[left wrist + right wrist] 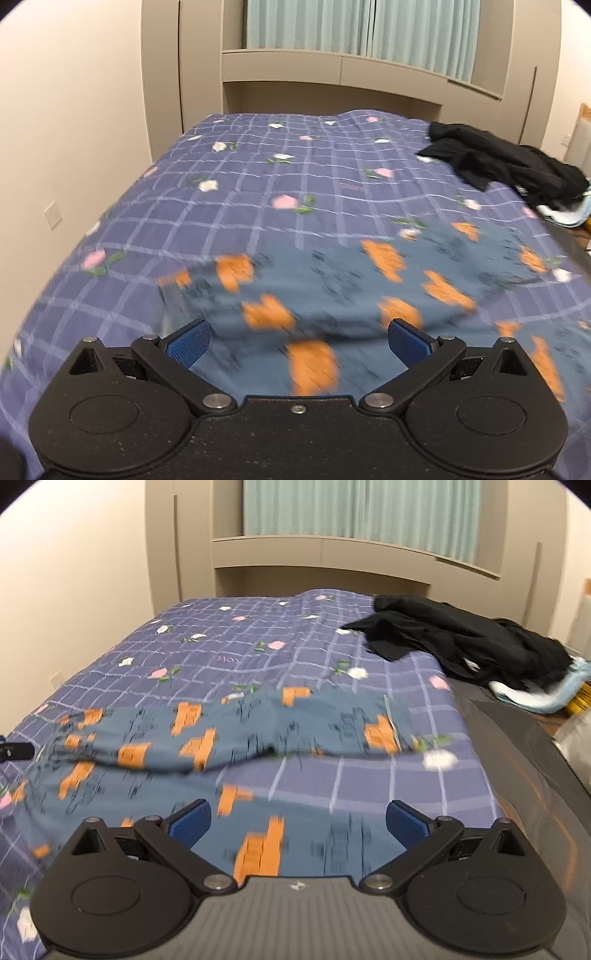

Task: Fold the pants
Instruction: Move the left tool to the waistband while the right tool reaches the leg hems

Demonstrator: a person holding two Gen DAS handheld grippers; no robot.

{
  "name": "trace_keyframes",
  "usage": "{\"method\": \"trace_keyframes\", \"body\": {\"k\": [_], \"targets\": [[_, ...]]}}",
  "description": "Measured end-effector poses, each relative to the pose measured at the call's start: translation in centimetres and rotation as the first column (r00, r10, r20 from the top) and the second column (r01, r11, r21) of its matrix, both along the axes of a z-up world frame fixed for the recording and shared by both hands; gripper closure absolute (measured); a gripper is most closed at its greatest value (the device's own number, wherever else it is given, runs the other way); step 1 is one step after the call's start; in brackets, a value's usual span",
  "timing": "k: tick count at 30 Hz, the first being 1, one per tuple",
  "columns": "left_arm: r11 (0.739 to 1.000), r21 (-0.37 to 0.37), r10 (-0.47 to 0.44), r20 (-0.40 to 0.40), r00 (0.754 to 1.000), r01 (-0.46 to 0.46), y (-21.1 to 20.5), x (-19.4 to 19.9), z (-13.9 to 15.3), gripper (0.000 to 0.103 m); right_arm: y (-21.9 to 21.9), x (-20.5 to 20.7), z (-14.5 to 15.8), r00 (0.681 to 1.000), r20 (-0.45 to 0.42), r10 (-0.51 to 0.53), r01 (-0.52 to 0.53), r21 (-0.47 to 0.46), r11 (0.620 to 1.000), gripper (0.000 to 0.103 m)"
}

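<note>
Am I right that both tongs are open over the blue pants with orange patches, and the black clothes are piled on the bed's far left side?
Not quite: the black clothes are piled on the far right side of the bed, as the right wrist view shows. Both tongs, left and right, are open over the blue orange-patched pants.

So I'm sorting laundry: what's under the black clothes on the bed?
Under the black clothes a pale blue and white cloth pokes out at the near end, on the checked bedspread. How far it runs beneath, or anything else there, is covered.
</note>
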State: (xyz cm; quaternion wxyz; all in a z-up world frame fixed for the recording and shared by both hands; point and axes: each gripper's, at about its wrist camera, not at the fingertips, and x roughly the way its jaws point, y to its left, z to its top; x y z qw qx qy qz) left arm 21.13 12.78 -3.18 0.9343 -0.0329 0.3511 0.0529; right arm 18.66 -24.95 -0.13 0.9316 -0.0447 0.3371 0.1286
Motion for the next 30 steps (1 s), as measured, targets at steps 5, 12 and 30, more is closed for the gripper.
{"method": "trace_keyframes", "body": {"k": [5, 12, 30], "targets": [[0.997, 0.061, -0.035, -0.053, 0.998, 0.038, 6.0, 6.1, -1.4, 0.000, 3.3, 8.5, 1.1, 0.975, -0.004, 0.221, -0.221, 0.029, 0.975, 0.000], [0.976, 0.068, -0.199, -0.111, 0.974, 0.207, 10.7, 11.8, -4.1, 0.009, 13.7, 18.2, 0.8, 0.828, -0.060, 0.558, -0.558, 0.008, 0.830, 0.000], [0.932, 0.000, -0.356, -0.205, 0.912, 0.364, 13.1, 17.2, -9.6, 0.053, 19.7, 31.2, -8.2, 0.582, -0.394, 0.711, -0.800, -0.119, 0.588, 0.047]]}}
